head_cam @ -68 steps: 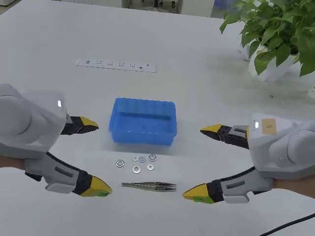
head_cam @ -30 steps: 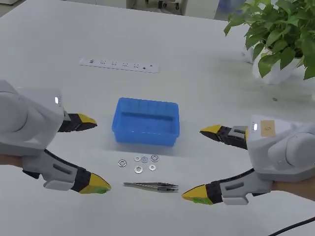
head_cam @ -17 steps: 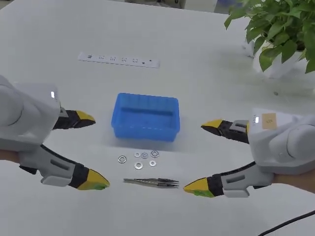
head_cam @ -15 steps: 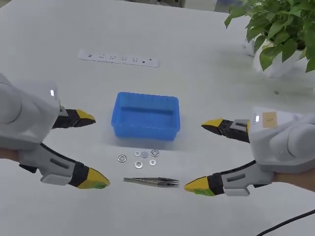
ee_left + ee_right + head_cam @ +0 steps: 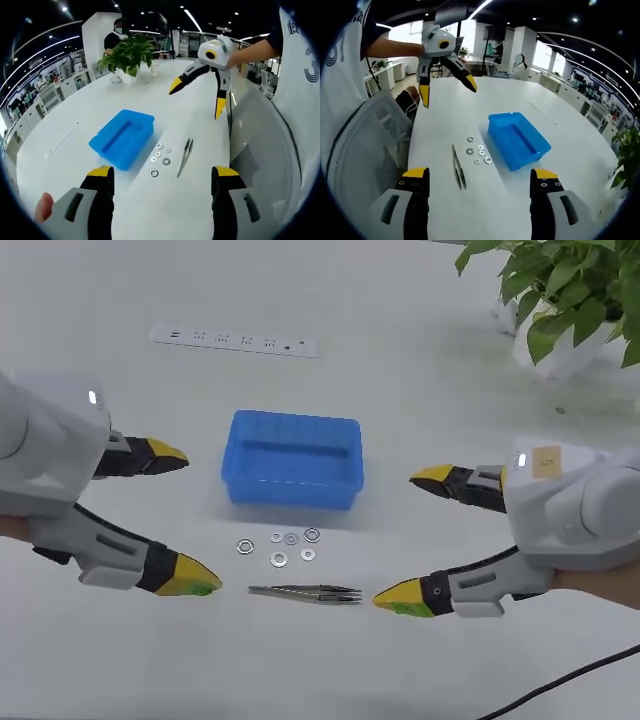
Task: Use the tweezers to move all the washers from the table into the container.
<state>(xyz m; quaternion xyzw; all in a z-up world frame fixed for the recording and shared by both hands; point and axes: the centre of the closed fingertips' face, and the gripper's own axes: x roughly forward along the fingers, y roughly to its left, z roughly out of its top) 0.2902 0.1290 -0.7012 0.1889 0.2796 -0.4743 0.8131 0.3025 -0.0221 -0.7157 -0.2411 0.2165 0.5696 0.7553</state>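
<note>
Hovering wide open and empty, left tongs (image 5: 190, 520) and right tongs (image 5: 402, 538) flanked the tweezers (image 5: 305, 592) lying on the bench (image 5: 420, 380) beside the washers (image 5: 280, 545), near the container (image 5: 291, 460), probably lining up a grab.

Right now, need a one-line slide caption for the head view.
Open left gripper and open right gripper flank slim metal tweezers and small silver washers before a blue plastic container.

We saw a white table (image 5: 420, 380) carrying a blue container (image 5: 291, 459), open side up. Just nearer to us lay six washers (image 5: 279, 560) in a loose cluster, then the tweezers (image 5: 305, 592), lying flat. Beyond the container lay a power strip (image 5: 234, 340). A potted plant (image 5: 575, 345) stood far right, and a dark cable (image 5: 560, 685) crossed the near right.
</note>
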